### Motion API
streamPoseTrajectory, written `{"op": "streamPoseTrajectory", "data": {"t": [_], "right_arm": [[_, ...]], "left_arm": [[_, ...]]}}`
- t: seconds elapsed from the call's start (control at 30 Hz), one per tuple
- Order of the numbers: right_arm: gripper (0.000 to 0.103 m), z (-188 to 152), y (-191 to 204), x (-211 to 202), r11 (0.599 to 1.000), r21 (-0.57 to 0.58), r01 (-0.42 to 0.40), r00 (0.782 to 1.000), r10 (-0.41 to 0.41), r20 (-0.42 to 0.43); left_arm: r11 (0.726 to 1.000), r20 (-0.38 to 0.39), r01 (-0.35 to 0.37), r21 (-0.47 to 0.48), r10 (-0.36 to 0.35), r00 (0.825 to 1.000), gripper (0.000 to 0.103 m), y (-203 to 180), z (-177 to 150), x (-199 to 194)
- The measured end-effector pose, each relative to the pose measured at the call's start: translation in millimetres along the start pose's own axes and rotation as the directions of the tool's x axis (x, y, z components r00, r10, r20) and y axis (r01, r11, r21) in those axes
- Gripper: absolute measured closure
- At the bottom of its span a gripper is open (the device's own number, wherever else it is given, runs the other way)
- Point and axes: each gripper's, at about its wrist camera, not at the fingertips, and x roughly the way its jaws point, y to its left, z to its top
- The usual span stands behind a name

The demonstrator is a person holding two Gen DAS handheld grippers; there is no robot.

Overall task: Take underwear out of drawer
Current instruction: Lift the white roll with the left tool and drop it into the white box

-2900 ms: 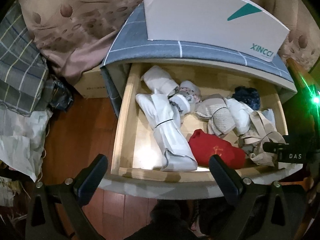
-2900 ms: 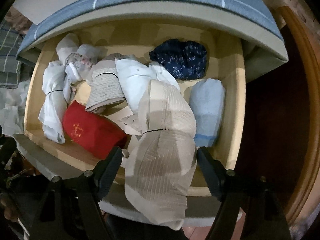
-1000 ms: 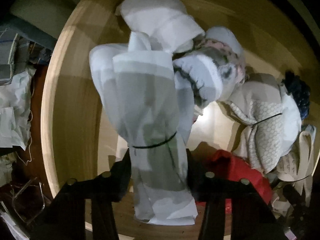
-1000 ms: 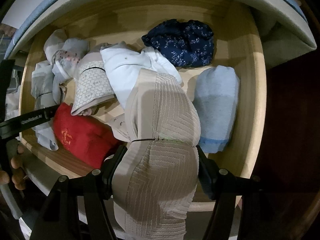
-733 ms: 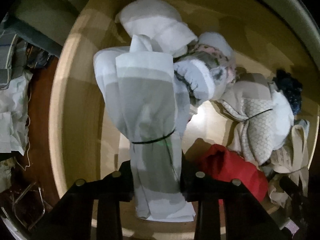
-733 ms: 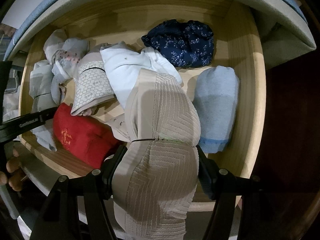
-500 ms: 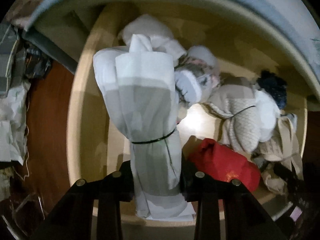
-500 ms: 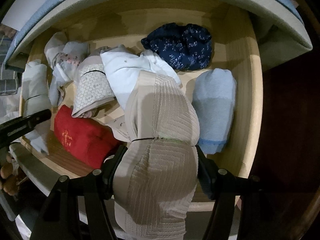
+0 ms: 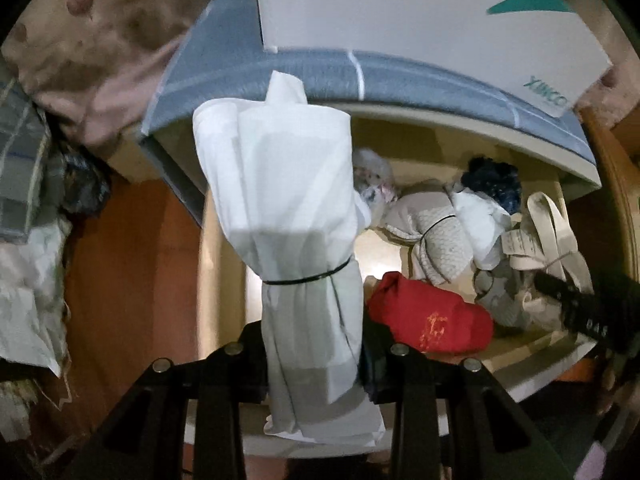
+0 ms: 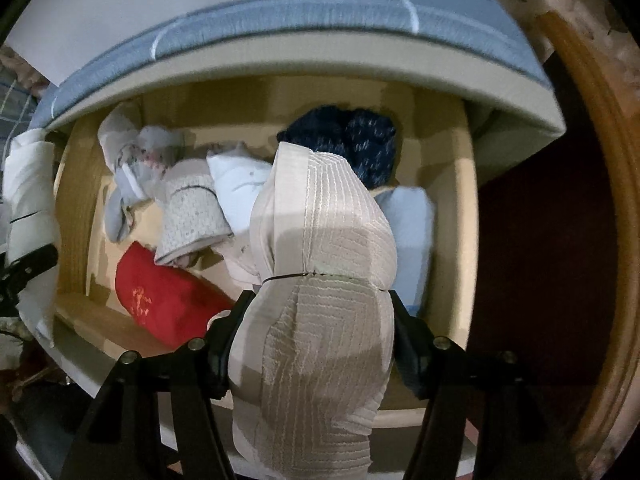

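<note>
Now left gripper (image 9: 314, 356) jaws clamp white banded bundle (image 9: 288, 216); right gripper (image 10: 318, 336) jaws clamp beige quilted bundle (image 10: 320, 280), both above drawer (image 10: 464, 240). Risk: overhanging cloth sags, slips from jaws.

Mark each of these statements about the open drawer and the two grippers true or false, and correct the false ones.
1. The left gripper is shut on a white bundle tied with a dark band. True.
2. The right gripper holds nothing. False: its pads press on a beige ribbed bundle tied with a thin band.
3. A red bundle lies near the front of the drawer. True.
4. The dark blue patterned bundle lies at the front edge of the drawer. False: it lies at the back.
5. A white box with teal lettering sits on top of the cabinet above the drawer. True.
</note>
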Motion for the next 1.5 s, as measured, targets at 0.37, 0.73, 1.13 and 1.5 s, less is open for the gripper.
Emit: {"op": "streamPoseTrajectory", "data": {"t": [0.37, 0.73, 1.13, 1.5], "right_arm": [[0.044, 4, 0, -6, 1.0, -0.002, 0.026, 0.999, -0.026, 0.041], [0.044, 3, 0, -4, 1.0, 0.016, 0.009, 0.999, -0.01, 0.038], [0.044, 3, -6, -2, 0.998, 0.047, -0.041, 0.999, 0.039, 0.027], [0.044, 5, -6, 1, 0.997, 0.053, -0.059, 0.998, 0.059, 0.007]], "left_arm": [[0.999, 0.27, -0.017, 0.046, 0.004, 0.963, 0.07, 13, -11, -92], [0.994, 0.598, -0.071, 0.081, 0.008, 0.801, 0.07, -2, 74, -196], [0.995, 0.579, -0.025, 0.1, -0.037, 0.814, 0.07, -18, 186, -164], [0.975, 0.358, -0.122, 0.185, 0.049, 0.933, 0.069, -37, 226, -78]]}}
